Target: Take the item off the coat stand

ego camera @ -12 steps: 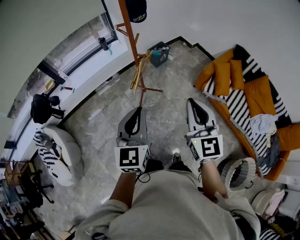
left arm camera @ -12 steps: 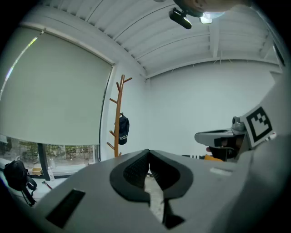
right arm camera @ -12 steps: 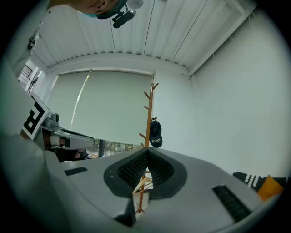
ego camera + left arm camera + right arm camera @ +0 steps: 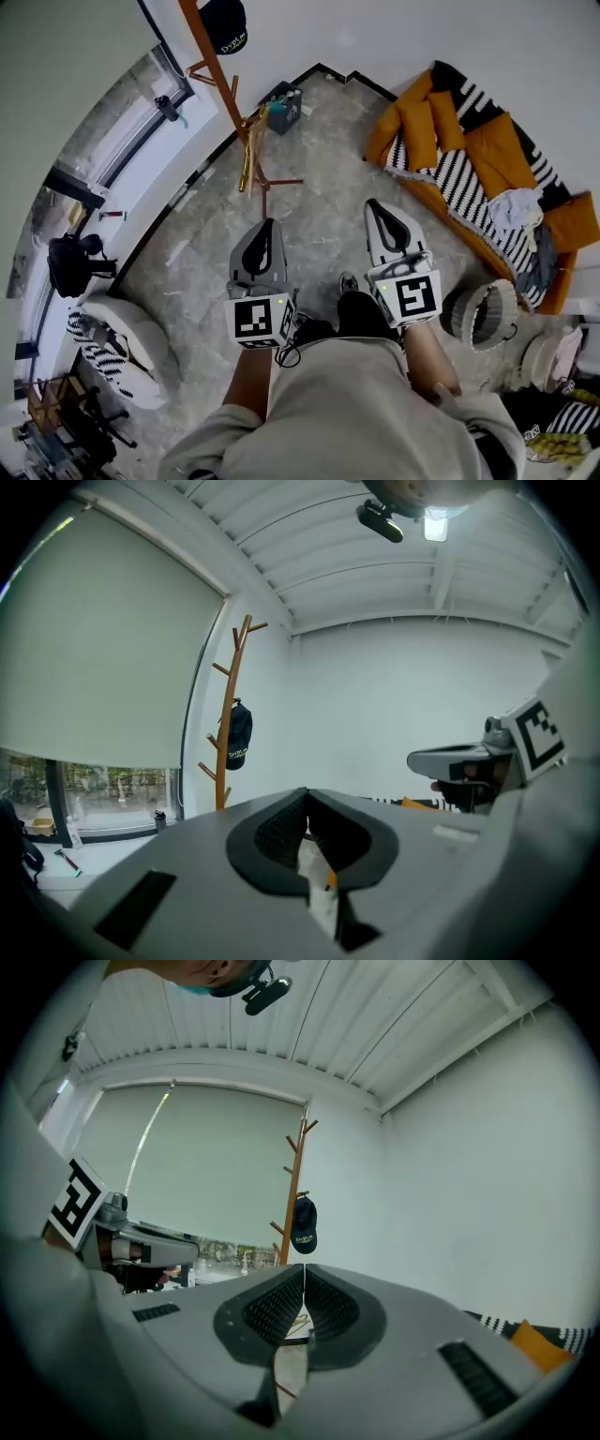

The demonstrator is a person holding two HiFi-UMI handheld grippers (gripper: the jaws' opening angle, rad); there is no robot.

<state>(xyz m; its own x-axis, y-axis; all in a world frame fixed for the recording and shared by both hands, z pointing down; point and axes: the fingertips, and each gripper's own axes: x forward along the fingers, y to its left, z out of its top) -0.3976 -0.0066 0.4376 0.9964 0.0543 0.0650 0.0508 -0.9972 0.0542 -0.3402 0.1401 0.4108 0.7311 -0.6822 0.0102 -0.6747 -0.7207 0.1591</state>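
A dark cap (image 4: 225, 22) with pale lettering hangs high on the wooden coat stand (image 4: 217, 86), which stands by the wall at the top left of the head view. Both grippers are held side by side in front of the person, well short of the stand. The left gripper (image 4: 267, 224) is shut and holds nothing. The right gripper (image 4: 377, 204) is shut and empty too. In the left gripper view the cap (image 4: 239, 735) hangs on the stand (image 4: 230, 696) far beyond the jaws. The right gripper view shows the cap (image 4: 303, 1224) just above its closed tips.
An orange sofa with a striped throw (image 4: 469, 159) runs along the right wall. A blue box (image 4: 284, 108) sits behind the stand's foot. A round white basket (image 4: 483, 314) stands at the right, a white armchair (image 4: 117, 342) at the left, and a black bag (image 4: 70, 258) by the window.
The head view has swung, so the stand and cap now sit further left. A dark trouser leg and shoe have stepped forward between the grippers. Both grippers stay shut.
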